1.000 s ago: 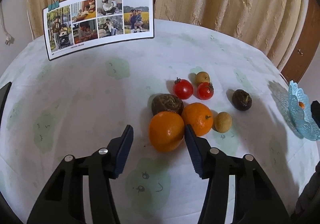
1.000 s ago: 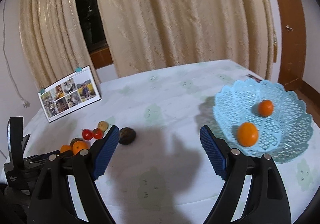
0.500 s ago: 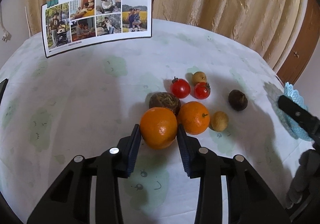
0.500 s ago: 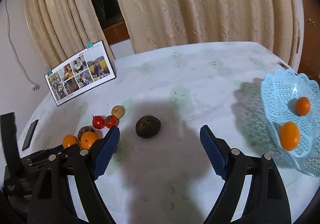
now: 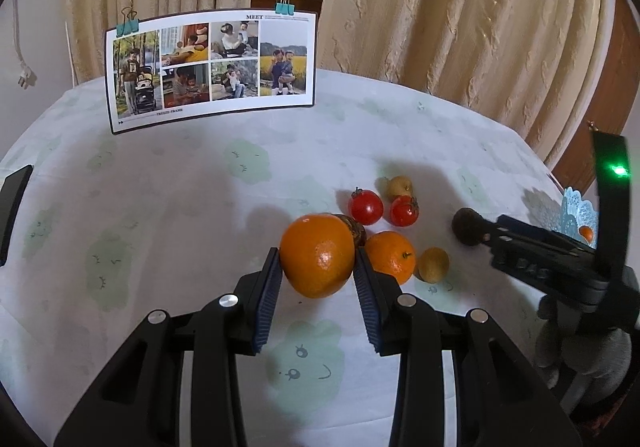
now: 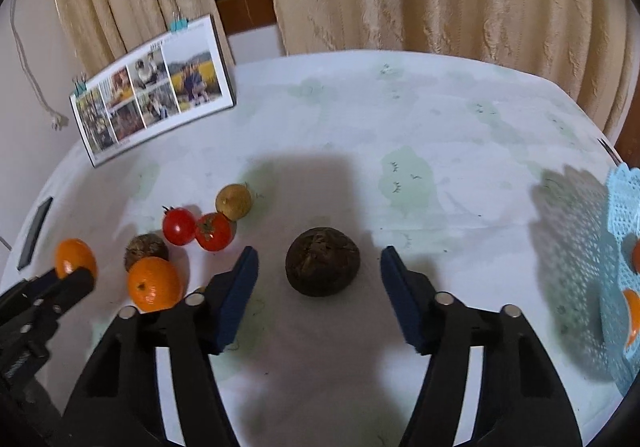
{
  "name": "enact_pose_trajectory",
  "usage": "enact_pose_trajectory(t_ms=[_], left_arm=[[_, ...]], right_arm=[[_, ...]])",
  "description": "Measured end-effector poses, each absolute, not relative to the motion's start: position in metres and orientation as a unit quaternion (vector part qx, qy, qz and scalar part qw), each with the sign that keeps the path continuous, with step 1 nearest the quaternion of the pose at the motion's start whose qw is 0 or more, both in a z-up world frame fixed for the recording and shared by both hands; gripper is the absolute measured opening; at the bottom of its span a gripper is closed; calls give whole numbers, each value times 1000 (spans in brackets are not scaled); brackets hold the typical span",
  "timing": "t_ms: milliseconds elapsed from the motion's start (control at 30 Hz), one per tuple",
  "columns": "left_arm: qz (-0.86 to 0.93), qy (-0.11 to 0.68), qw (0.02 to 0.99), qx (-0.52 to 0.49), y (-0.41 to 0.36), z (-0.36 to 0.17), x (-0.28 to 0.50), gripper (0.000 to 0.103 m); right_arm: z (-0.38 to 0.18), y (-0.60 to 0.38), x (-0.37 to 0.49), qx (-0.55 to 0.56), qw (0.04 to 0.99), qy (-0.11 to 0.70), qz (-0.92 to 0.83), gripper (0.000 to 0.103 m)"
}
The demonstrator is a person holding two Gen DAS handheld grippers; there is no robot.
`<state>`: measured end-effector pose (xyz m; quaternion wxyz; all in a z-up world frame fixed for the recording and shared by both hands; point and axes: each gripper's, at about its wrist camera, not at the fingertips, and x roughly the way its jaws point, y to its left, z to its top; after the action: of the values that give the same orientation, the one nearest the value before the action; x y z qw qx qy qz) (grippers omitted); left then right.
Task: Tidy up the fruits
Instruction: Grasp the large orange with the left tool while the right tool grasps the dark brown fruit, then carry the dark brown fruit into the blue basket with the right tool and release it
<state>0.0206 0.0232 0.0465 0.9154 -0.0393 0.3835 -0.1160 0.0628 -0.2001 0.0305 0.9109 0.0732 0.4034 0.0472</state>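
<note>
gripping a large orange (image 5: 318, 261) between its pads, the left gripper (image 5: 318, 287) has it clear of the tablecloth (image 5: 160, 207), with a smaller orange (image 5: 390, 257) just to its right; the carry to the blue basket (image 5: 576, 217) at far right seems next.

in the right wrist view, the right gripper (image 6: 318, 287) has just been closing, its jaws not yet touching the dark wrinkled fruit (image 6: 322, 261) between them. it likely needs to squeeze further, then lift.
</note>
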Motion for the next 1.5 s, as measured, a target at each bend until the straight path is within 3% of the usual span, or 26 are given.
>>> enact_pose_trajectory(t_ms=[233, 800, 1500], left_arm=[[-116, 384, 915, -39, 22, 47, 20, 37], [-114, 387, 914, -34, 21, 43, 22, 37], [-142, 374, 916, 11, -28, 60, 7, 37]], right_arm=[[18, -198, 73, 65, 903, 422, 42, 44], [56, -226, 41, 95, 925, 368, 20, 44], [81, -373, -52, 182, 930, 288, -137, 44]])
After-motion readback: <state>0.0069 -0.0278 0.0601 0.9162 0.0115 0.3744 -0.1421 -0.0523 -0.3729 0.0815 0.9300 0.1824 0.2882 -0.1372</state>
